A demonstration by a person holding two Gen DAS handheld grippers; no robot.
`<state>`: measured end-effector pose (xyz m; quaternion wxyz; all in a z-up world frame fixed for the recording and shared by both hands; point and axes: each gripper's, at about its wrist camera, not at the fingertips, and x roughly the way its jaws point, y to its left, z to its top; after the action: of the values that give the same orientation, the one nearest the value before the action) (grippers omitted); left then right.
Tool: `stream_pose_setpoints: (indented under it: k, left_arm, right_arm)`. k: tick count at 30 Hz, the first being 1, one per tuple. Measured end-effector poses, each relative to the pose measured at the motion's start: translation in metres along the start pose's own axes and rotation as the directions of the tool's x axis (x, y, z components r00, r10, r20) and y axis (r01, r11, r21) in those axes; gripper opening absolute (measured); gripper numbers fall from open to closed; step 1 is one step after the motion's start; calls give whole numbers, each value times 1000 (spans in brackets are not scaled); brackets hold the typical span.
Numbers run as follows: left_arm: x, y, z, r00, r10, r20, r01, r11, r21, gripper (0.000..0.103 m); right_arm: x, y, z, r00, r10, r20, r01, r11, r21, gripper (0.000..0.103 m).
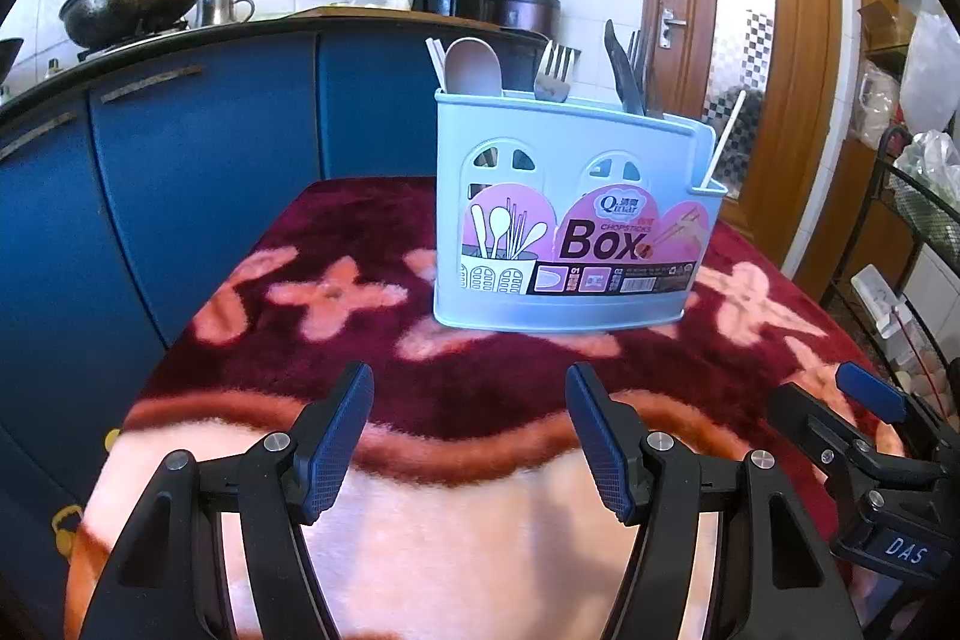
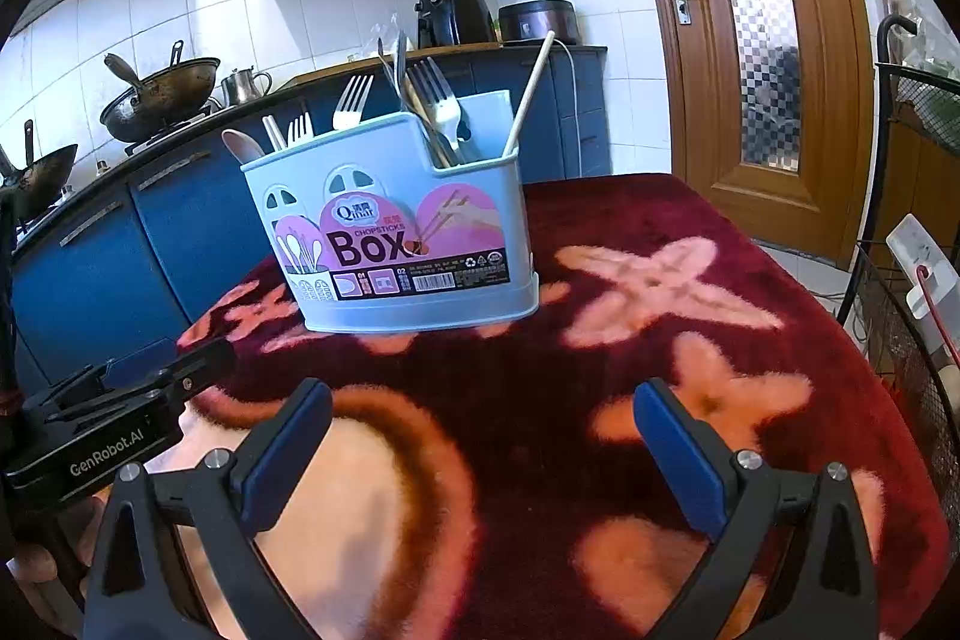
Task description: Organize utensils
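- Utensil box (image 1: 570,232) stood on the blanket-covered worktop (image 1: 492,388); left gripper (image 1: 469,436) fingers wide, empty.
- Right view alone showed the box's side compartment (image 2: 468,154) of forks; right gripper (image 2: 483,454) fingers wide, empty.

I see utensil holder (image 1: 564,232) standing upright on blanket-covered table (image 1: 336,400), centre frame in left wrist view, left of centre in right wrist view. In holder: spoon (image 1: 473,67) at left end, forks (image 1: 553,71) mid, single chopstick (image 1: 723,142) leaning in right-end compartment. My left gripper (image 1: 469,436) low in frame, before holder, apart from it; right gripper (image 2: 483,451) likewise, nothing between either's fingers. Behind table: cabinets and counter (image 1: 198,34); wok (image 1: 135,1) on it, upper left. Door (image 1: 744,40) upper right.
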<state>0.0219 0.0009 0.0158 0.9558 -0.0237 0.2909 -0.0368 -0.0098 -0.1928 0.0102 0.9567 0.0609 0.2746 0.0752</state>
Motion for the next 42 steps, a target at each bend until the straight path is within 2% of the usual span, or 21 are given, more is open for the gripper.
stream_pose_setpoints:
  k: [42]
  left_arm:
    - [-2, -2, 2, 1000, -1, 4, 1, 1000, -4, 68]
  right_arm:
    - [1, 0, 0, 1000, 0, -5, 0, 1000, 3, 102]
